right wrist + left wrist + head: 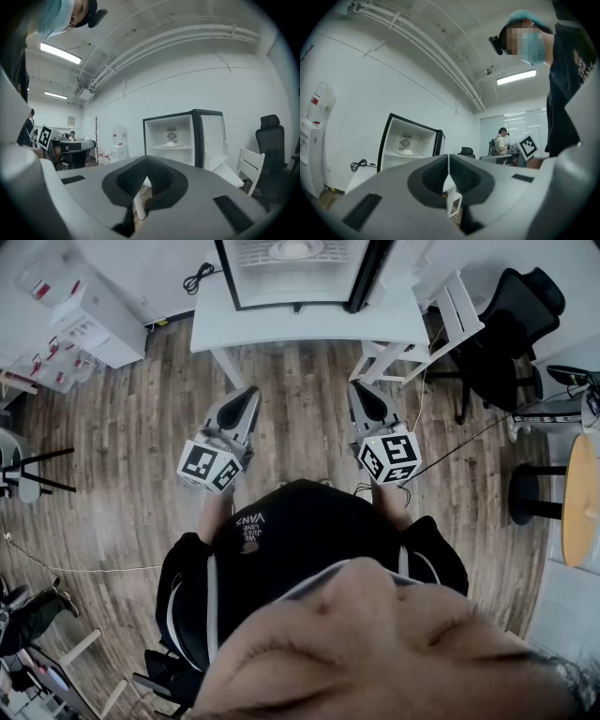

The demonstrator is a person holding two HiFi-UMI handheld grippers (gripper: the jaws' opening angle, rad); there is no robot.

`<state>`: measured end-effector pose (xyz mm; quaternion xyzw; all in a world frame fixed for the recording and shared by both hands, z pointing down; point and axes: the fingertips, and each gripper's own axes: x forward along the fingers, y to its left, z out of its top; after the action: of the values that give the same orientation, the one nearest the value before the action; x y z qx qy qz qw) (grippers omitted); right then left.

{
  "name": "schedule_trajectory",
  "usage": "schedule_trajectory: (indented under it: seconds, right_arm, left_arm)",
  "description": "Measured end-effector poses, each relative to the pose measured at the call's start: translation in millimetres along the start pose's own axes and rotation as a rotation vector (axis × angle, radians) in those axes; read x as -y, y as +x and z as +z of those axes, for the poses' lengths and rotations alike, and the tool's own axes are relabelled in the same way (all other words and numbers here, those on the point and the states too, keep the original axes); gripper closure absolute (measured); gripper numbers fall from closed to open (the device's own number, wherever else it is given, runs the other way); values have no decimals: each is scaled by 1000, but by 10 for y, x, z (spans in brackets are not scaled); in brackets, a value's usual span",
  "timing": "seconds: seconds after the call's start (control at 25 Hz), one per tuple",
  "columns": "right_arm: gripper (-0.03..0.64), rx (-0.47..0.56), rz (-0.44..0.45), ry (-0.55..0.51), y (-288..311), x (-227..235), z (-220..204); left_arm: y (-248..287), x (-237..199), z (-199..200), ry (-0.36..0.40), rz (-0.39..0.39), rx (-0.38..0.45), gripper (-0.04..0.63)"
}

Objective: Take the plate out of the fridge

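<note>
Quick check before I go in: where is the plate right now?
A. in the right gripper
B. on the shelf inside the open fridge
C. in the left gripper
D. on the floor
B: the plate lies on the shelf inside the open fridge, while the left gripper and the right gripper are both shut with nothing between their jaws.

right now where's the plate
In the right gripper view, centre frame, the plate sits on the shelf inside the open fridge, below the fan grille.
</note>
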<state>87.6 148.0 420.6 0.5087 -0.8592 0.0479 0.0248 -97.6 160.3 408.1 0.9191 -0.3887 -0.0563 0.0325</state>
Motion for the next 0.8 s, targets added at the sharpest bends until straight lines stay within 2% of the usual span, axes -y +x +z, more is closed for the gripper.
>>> schedule_trajectory:
  seconds: [0.4, 0.8]
  right_arm:
    - [604, 52, -39, 25, 27, -128, 53]
    - [604, 49, -90, 18, 13, -129, 48]
  left_arm:
    - [-125, -117, -51, -6, -42, 0, 577]
    - [-130, -265, -134, -46, -73, 0, 577]
